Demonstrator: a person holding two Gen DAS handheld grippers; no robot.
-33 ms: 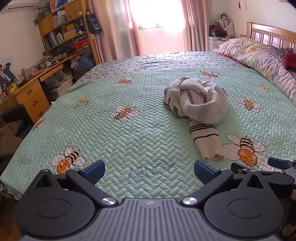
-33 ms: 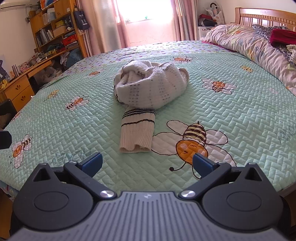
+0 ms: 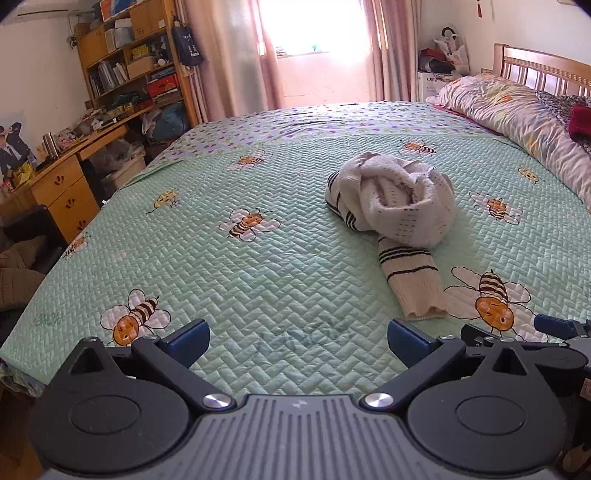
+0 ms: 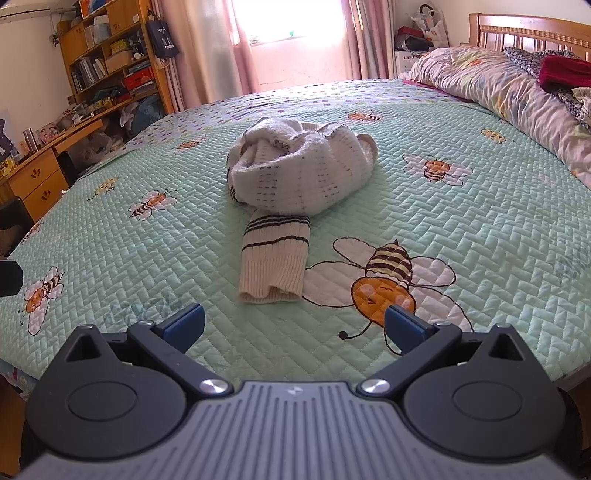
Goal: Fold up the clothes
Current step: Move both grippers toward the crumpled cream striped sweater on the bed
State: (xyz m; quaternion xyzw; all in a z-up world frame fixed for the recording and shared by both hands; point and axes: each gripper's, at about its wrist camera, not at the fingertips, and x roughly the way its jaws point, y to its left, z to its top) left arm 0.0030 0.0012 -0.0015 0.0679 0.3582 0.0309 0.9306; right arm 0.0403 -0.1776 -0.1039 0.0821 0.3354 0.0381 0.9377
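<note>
Sweater (image 4: 299,177), cream knit with dark stripes: one, lying in a loose crumpled heap on the bed (image 4: 498,236), toward its middle, well apart from both grippers. One sleeve (image 4: 273,258) trails flat out of the heap toward the near edge of the bed, cuff end nearest the cameras; the second sleeve is not visible, presumably buried in the bundle.

Left gripper (image 3: 298,338): one, jaws spread wide, holding nothing, poised over the near edge of the bed, to the left of the sleeve.

Right gripper (image 4: 293,323): one, jaws likewise wide and empty, just short of the sleeve's cuff; its blue tip also shows at the right margin of the left view.

Stage, as judged: sweater is unfolded and bunched, so folding remains to be done. Next move calls for reaching forward to the heap, pinching hem or shoulders, and spreading the garment flat on the bed before any fold.

Other items, relative to the bed: one rolled duvet (image 4: 517,92) along its right side; one wooden headboard (image 4: 532,29) beyond that; one bookshelf (image 3: 136,62) and one desk (image 3: 62,181) to the left; one curtained window (image 3: 314,37) at the far side.
</note>
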